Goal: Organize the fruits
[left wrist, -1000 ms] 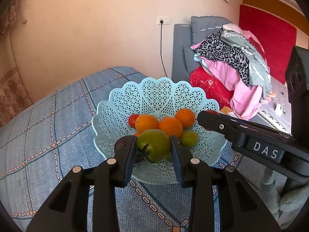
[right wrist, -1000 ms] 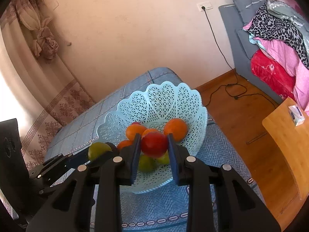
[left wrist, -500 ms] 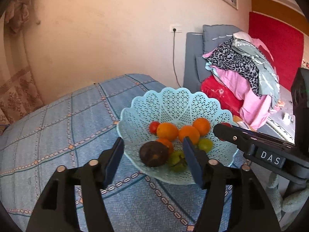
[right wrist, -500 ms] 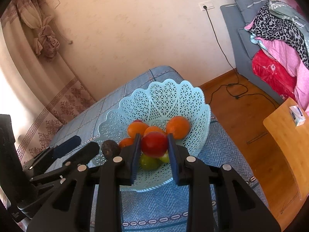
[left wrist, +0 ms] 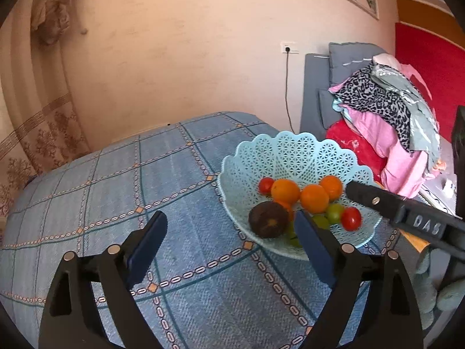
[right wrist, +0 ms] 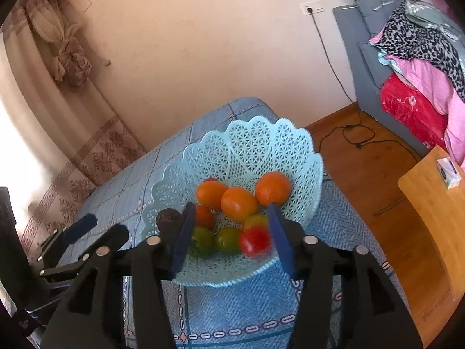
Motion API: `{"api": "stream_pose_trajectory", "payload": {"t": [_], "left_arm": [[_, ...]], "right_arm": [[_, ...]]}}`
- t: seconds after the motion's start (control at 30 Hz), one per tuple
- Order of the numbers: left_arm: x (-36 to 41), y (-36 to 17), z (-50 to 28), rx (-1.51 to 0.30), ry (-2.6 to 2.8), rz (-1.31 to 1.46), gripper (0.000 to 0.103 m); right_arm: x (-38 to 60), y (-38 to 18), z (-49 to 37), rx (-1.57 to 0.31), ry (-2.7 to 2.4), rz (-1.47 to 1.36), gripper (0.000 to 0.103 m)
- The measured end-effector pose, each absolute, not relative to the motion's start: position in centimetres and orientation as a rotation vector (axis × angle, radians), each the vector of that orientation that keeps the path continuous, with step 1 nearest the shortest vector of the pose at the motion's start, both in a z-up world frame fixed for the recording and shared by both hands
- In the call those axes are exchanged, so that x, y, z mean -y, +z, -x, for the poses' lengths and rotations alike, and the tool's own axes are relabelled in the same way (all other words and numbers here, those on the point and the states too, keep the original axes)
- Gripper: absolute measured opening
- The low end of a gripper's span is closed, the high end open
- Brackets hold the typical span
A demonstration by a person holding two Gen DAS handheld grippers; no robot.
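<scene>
Bed (left wrist: 180, 174) under a blue plaid cover with chain-pattern lines, pale blue lattice fruit basket (left wrist: 293, 157) resting on it toward three o'clock, near the edge.

left tongs (left wrist: 229, 241): just opened wide, empty | right tongs (right wrist: 229, 232): just parted, empty

Bright daylight, fisheye edges, slight blur

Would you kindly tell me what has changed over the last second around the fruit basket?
Both grippers let go: the left gripper has just been opening, dropping the dark fruit; the right gripper released the red tomato. The basket and oranges stayed put.
</scene>
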State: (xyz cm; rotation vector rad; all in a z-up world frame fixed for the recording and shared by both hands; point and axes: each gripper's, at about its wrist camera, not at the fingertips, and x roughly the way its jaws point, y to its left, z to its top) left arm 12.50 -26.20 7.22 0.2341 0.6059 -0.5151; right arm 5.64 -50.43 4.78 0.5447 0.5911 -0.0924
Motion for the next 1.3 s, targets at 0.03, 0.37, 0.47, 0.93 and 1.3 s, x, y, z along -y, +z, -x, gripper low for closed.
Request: {"api": "stream_pose_trajectory", "payload": {"t": [0.03,0.37,0.47,0.93,1.3], "left_arm": [[26.0,7.2,-12.5,-0.605,-0.507,-0.232,0.09],[25.2,6.2,-12.3,-0.581,-0.424,-0.283,0.09],[25.2,6.5,-11.9,-0.552,-0.412,-0.306,0.09],[23.9,7.9,-11.0,-0.478,-0.371,-0.29,0.098],[23.2,8.5,-10.5,-0.464,-0.364,-0.27,0.098]], "right_arm": [[50.6,4.9,-5.5,-0.585,-0.099,-0.552,0.053],[51.1,5.8,-4.5,-0.546,-0.139,-0.563,0.07],[50.9,6.4,-4.1,-0.542,-0.172,-0.534,0.083],[49.6,8.6,-2.3,-0.49,-0.177,-0.505,0.1],[46.9,6.6,-2.0,-0.588,-0.257,-0.302,0.1]]}}
